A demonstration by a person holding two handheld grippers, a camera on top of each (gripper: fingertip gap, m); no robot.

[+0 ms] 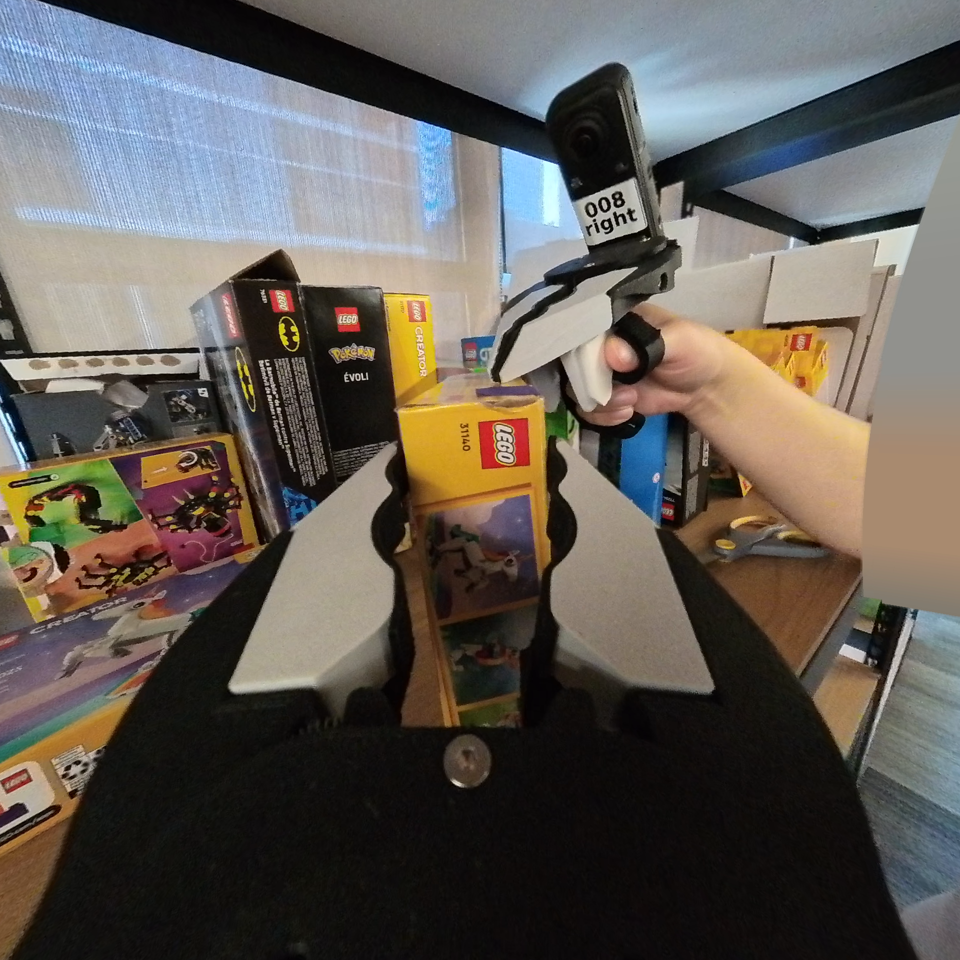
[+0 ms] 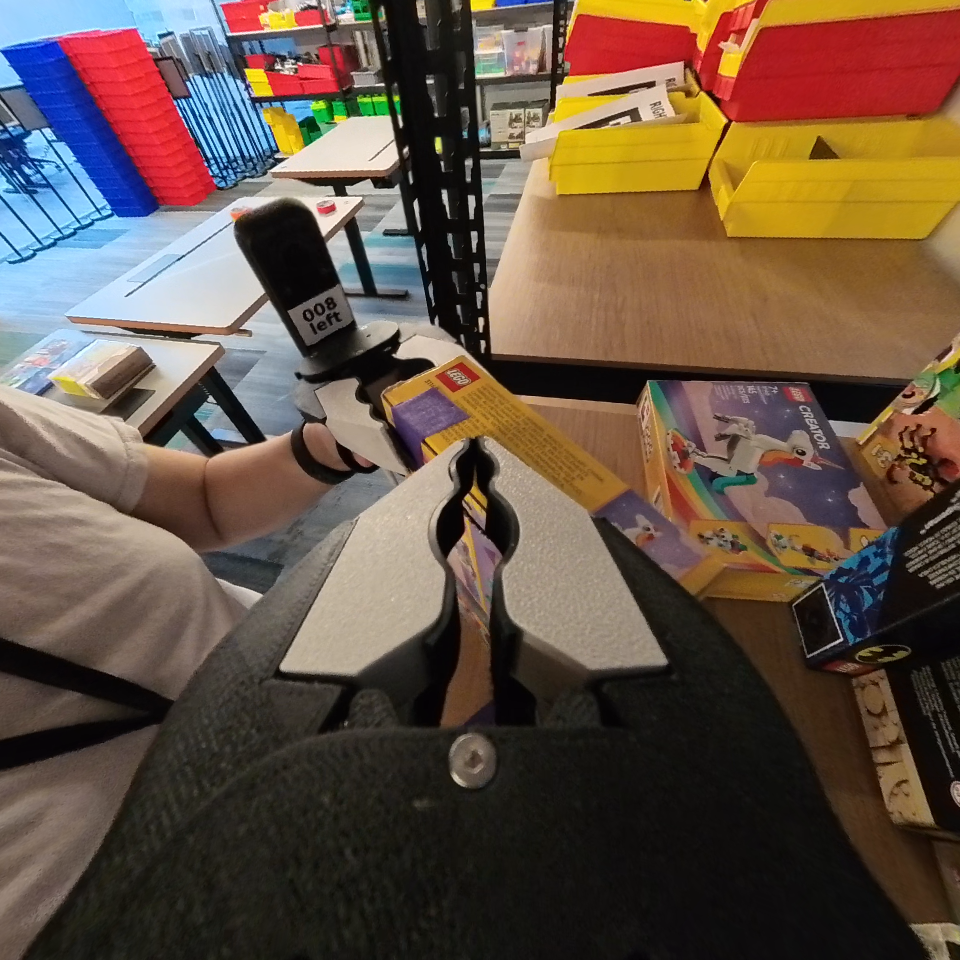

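On the left of the left wrist view two flat toy boxes lie on the wooden shelf [image 1: 779, 587]: a yellow box with spider pictures [image 1: 130, 519] and, nearer, a purple unicorn box [image 1: 78, 675]. Behind them three boxes stand upright: two black boxes [image 1: 270, 384], [image 1: 353, 374] and one yellow one [image 1: 413, 337]. In the middle the left gripper [image 1: 474, 467] has its jaws clamped on the two sides of a narrow yellow box [image 1: 483, 498], held upright above the shelf. The right gripper [image 1: 506, 363], gripped by a hand [image 1: 660, 363], comes down onto the top end of that same box; in the right wrist view its jaws are nearly together, pinching a thin flap or edge of the box [image 2: 519, 421]. To the right one pair of grey and yellow scissors [image 1: 763, 540] lies on the shelf. In the right wrist view several yellow bins [image 2: 634, 150] and red bins [image 2: 852, 67] are stacked on the neighbouring shelf
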